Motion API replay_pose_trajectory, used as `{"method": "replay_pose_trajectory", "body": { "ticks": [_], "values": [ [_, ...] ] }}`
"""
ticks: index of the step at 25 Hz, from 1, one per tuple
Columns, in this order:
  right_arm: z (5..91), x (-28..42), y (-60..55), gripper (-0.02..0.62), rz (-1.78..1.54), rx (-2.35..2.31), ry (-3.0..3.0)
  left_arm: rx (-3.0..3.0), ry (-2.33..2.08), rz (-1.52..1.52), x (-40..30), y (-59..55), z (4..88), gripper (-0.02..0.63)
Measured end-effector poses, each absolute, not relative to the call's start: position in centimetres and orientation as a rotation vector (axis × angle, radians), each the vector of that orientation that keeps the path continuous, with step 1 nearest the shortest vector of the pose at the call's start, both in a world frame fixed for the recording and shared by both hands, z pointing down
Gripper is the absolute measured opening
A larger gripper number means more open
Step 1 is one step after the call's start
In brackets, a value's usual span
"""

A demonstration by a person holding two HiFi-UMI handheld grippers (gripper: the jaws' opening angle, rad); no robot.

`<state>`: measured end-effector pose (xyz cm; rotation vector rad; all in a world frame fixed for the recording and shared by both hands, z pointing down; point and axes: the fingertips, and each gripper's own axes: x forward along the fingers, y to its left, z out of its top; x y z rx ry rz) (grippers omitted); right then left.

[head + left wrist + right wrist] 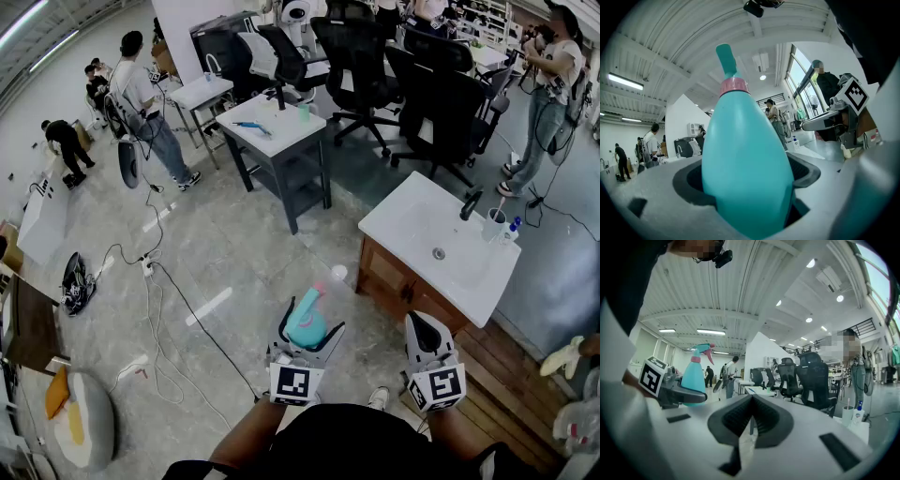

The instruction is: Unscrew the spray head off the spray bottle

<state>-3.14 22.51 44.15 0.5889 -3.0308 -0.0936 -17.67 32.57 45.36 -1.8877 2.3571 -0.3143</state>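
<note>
Two claws are held level and side by side, low in the head view, above a grey floor (234, 244). The left claw (307, 333) is clamped on the wide belly of a teal bottle (745, 159), with its dark pads pressing on both sides. The bottle stands upright between the jaws and rises clear above them. A pink collar (734, 87) rings its neck, and the spray head (703, 348) sits on top, teal with a pink part at the front. The right claw (751, 404) is closed, its ribbed pads meeting with nothing between them. It is just to the right of the left claw and apart from the bottle.

Ahead and to the right stands a wooden cabinet with a white sink (412, 220) that carries a black tap and a cup. Farther off is a white-topped table (291, 131) on a dark frame, with black chairs (441, 103) behind it. A cable (178, 300) trails over the floor on the left. People stand at the far left and far right.
</note>
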Motion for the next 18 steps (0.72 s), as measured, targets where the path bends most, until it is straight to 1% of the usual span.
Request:
{"method": "replay_pose_trajectory", "body": {
  "ticks": [12, 18],
  "values": [
    [44.2, -2.9, 21.8, 0.005, -0.067, 0.628, -3.035, -1.902, 2.378, -0.304, -18.0, 32.4, 45.8, 0.466],
    [43.7, -2.1, 20.0, 0.005, -0.035, 0.629, -3.050, -1.939, 2.353, -0.279, -17.0, 30.3, 46.0, 0.466]
  ]
}}
